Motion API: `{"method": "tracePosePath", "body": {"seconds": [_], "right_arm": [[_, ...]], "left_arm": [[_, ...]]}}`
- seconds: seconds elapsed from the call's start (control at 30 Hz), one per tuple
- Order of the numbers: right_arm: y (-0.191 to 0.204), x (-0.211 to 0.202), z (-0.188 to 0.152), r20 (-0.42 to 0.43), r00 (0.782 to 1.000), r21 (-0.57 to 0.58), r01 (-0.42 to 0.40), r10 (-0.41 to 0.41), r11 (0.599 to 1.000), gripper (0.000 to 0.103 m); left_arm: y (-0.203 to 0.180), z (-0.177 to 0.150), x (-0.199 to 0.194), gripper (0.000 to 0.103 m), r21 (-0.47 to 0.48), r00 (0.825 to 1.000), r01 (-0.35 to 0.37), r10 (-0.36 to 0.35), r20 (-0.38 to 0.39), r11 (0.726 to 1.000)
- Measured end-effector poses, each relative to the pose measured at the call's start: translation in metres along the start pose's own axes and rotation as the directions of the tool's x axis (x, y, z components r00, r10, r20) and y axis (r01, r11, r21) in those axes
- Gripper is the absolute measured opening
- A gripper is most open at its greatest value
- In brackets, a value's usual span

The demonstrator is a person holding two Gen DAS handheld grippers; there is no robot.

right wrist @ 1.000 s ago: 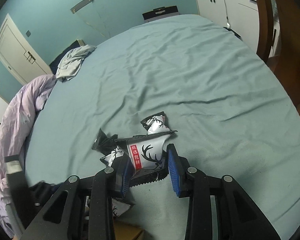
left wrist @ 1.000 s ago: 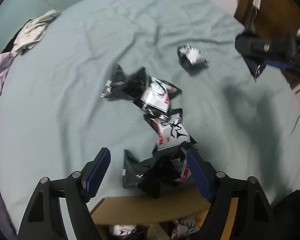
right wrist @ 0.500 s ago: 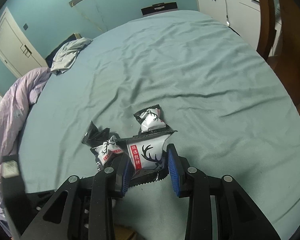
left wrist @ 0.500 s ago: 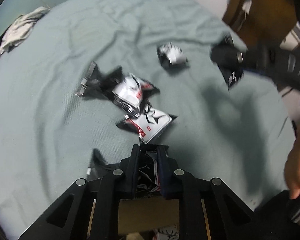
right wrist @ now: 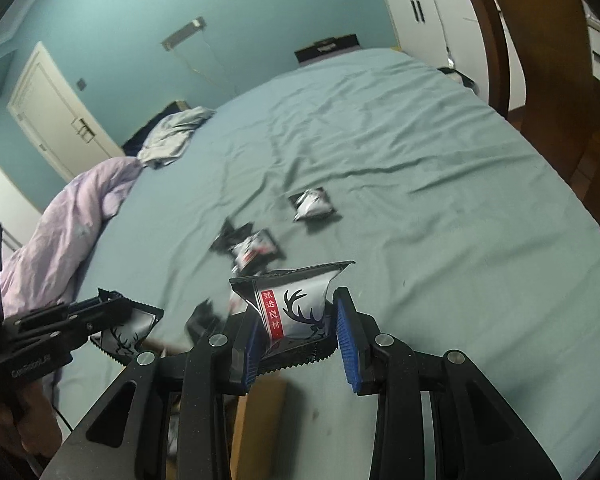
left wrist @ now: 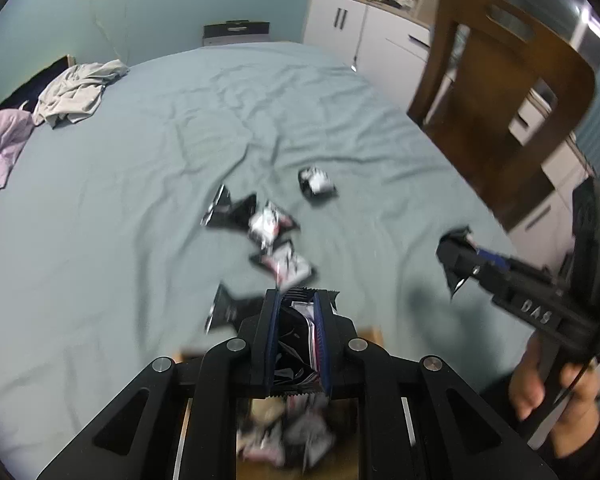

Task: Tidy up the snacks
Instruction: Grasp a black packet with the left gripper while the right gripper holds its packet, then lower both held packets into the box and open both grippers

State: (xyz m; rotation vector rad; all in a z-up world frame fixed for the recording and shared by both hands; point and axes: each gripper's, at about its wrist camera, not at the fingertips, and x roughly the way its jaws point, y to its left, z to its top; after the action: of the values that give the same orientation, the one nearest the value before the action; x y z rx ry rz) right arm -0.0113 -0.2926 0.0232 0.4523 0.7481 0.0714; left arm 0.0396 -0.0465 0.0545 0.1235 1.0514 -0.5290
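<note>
My left gripper [left wrist: 297,312] is shut on a black-and-white snack packet [left wrist: 296,340], held above an open cardboard box [left wrist: 284,440] with several packets inside. My right gripper [right wrist: 296,320] is shut on a silver packet with a deer print [right wrist: 292,308], held above the bed near the box edge [right wrist: 260,408]. Several more packets lie on the teal sheet: a cluster [left wrist: 268,224], one below it [left wrist: 286,266], a lone one farther off [left wrist: 316,180] and a dark one by the box [left wrist: 230,308]. The left gripper with its packet [right wrist: 124,328] shows in the right wrist view.
The teal bed sheet [left wrist: 140,200] spreads wide around the packets. A wooden chair [left wrist: 500,100] stands at the right bed edge. A grey garment [left wrist: 76,92] and a lilac duvet [right wrist: 60,232] lie at the far left. White cabinets [left wrist: 360,36] stand behind.
My left gripper closed on a packet from the near pile and lifted it back over the box. My right gripper rose and pulled back, keeping its deer packet.
</note>
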Motion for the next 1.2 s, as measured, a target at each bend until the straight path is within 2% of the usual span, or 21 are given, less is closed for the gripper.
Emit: {"method": "tracePosePath", "body": {"seconds": [0.1,0.17,0.3,0.43,0.57,0.7,0.77,0.8,0.87,0.9,0.93,1.07,1.2], "right_arm": [[0.011,-0.02,-0.017,-0.004,0.997,-0.02,-0.079,0.078,0.997,0.032],[0.02,-0.031,-0.026,0.002,0.995,-0.05,-0.1,0.1,0.994,0.032],[0.037,-0.029,-0.037,-0.013,0.999,-0.145,-0.05,0.049,0.988,0.032],[0.051,-0.012,-0.034,-0.047,0.998,-0.184,-0.057,0.049,0.981,0.032],[0.058,0.001,-0.034,-0.081,0.996,-0.218,-0.048,0.031,0.975,0.032],[0.067,0.004,-0.035,-0.089,0.996,-0.245,-0.052,0.031,0.968,0.032],[0.07,0.004,-0.036,-0.086,0.996,-0.26,-0.056,0.035,0.964,0.032],[0.071,0.004,-0.036,-0.086,0.996,-0.265,-0.056,0.034,0.963,0.032],[0.072,0.006,-0.037,-0.091,0.995,-0.271,-0.056,0.032,0.961,0.032],[0.072,0.006,-0.037,-0.093,0.995,-0.27,-0.054,0.03,0.961,0.032],[0.071,0.007,-0.038,-0.094,0.995,-0.269,-0.051,0.026,0.962,0.032],[0.071,0.01,-0.038,-0.108,0.994,-0.269,-0.047,0.019,0.962,0.032],[0.079,0.015,-0.042,-0.145,0.989,-0.299,-0.062,0.019,0.952,0.032]], "left_arm": [[0.0,-0.026,-0.006,0.016,0.036,0.999,-0.018,0.019,-0.028,0.999],[-0.002,-0.044,-0.015,0.016,0.067,0.999,-0.01,0.013,-0.045,0.998],[-0.005,-0.073,-0.011,0.016,0.117,0.997,-0.032,0.04,-0.067,0.993],[-0.002,-0.079,0.005,0.016,0.085,0.995,-0.078,0.083,-0.052,0.993],[-0.002,-0.083,0.021,0.017,0.091,0.99,-0.128,0.132,-0.043,0.988],[-0.007,-0.086,0.028,0.021,0.122,0.988,-0.142,0.148,-0.045,0.982],[-0.01,-0.085,0.026,0.035,0.138,0.987,-0.145,0.152,-0.045,0.98],[-0.011,-0.084,0.023,0.046,0.138,0.988,-0.145,0.151,-0.035,0.98],[-0.01,-0.082,0.013,0.061,0.126,0.988,-0.156,0.156,0.006,0.98],[-0.009,-0.08,0.007,0.073,0.117,0.985,-0.171,0.169,0.028,0.978],[-0.008,-0.078,0.003,0.078,0.112,0.983,-0.184,0.18,0.045,0.977],[-0.003,-0.073,-0.008,0.08,0.1,0.969,-0.241,0.234,0.079,0.965],[0.008,-0.071,-0.009,0.08,0.061,0.967,-0.251,0.247,0.064,0.966]]}}
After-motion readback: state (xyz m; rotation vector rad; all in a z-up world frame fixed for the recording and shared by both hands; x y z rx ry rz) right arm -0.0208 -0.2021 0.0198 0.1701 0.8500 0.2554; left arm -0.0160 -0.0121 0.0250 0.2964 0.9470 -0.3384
